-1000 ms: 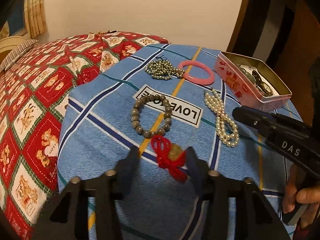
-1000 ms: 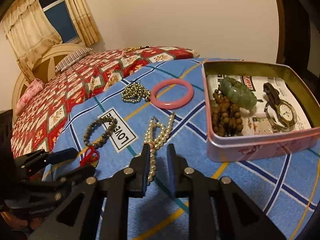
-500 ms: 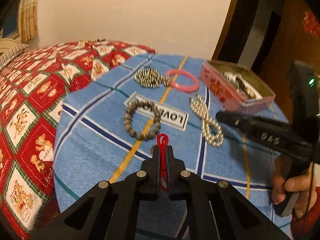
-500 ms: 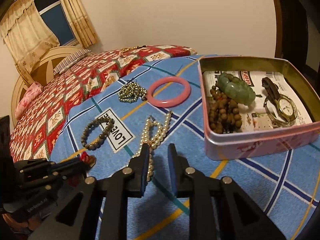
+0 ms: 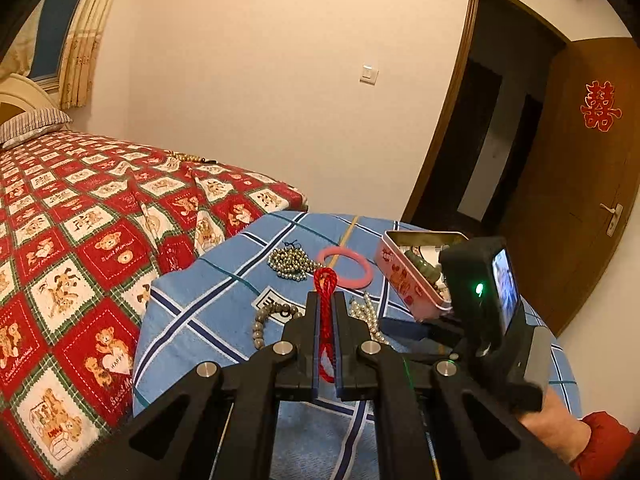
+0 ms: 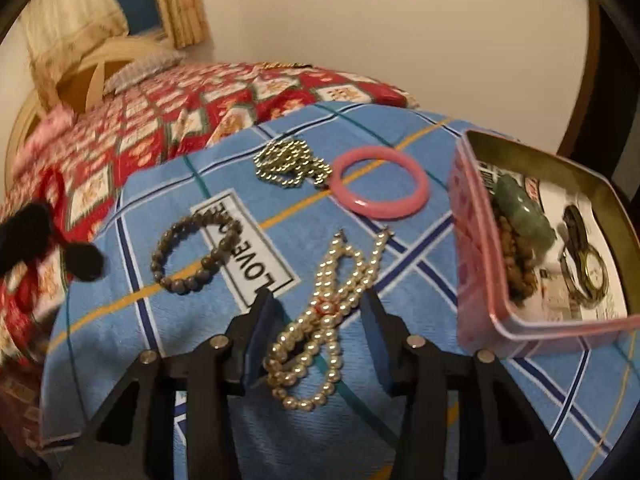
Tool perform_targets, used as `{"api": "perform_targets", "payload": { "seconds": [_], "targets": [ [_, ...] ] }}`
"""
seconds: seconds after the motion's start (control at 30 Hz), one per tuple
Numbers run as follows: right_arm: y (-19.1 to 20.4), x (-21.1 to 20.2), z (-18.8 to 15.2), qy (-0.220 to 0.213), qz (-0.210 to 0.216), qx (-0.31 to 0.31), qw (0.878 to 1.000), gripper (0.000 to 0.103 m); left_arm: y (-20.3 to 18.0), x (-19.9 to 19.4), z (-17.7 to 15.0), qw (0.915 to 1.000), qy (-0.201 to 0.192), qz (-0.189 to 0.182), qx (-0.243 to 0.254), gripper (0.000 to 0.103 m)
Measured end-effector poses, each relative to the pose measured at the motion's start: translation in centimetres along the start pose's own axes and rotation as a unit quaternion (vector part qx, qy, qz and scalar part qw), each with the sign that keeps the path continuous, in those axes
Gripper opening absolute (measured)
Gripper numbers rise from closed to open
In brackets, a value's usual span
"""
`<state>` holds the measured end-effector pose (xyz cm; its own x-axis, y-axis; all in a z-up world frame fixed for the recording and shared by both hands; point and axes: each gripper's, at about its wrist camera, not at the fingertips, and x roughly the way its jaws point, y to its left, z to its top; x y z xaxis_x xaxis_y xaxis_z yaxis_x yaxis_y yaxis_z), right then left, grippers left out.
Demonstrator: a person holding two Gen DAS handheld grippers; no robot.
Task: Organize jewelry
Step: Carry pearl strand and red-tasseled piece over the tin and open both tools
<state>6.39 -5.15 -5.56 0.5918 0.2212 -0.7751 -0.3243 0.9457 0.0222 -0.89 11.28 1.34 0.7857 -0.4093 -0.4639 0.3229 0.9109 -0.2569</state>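
L gripper lifted, pinching red knotted cord (looped tip) | R gripper opening over pearls

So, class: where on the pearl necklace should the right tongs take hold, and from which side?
Grip the pearl necklace at the pinched red-tied crossing, coming down from above. Its strands bunch narrowest there, and the right tongs, jaws opening, already straddle that spot without touching it.

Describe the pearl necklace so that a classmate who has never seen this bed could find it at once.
On the blue checked cloth, just left of the pink tin, lies the pearl necklace. It alone is a long cream strand looped double, unlike the round bangle and dark bead bracelet.
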Motion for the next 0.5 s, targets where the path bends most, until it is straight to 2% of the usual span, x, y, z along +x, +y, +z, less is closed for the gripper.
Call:
{"api": "perform_targets", "payload": {
  "seconds": [0.07,0.1,0.23,0.37,0.5],
  "targets": [
    [0.4,-0.2,-0.1,-0.001,-0.013,-0.019,1.000,0.031,-0.1,0.1,0.2,1.0000,-0.001,0.001,-0.001,0.004],
    [0.3,-0.3,-0.3,-0.002,-0.010,-0.021,1.000,0.018,-0.2,0.0,0.2,1.0000,-0.002,0.002,-0.001,0.004],
    [-0.8,-1.0,-0.7,-0.015,0.022,-0.001,1.000,0.016,-0.8,0.1,0.2,1.0000,-0.004,0.007,0.002,0.004],
    [-2.1,-3.3,-0.7,-0.069,0.057,0.030,0.996,0.016,-1.3,0.3,0.4,0.9999,-0.006,0.012,0.004,0.004],
    [-4.1,-6.0,-0.4,-0.129,0.088,0.076,0.985,0.016,-2.1,0.8,0.8,0.9999,-0.009,0.011,0.006,0.004]
  ]
}}
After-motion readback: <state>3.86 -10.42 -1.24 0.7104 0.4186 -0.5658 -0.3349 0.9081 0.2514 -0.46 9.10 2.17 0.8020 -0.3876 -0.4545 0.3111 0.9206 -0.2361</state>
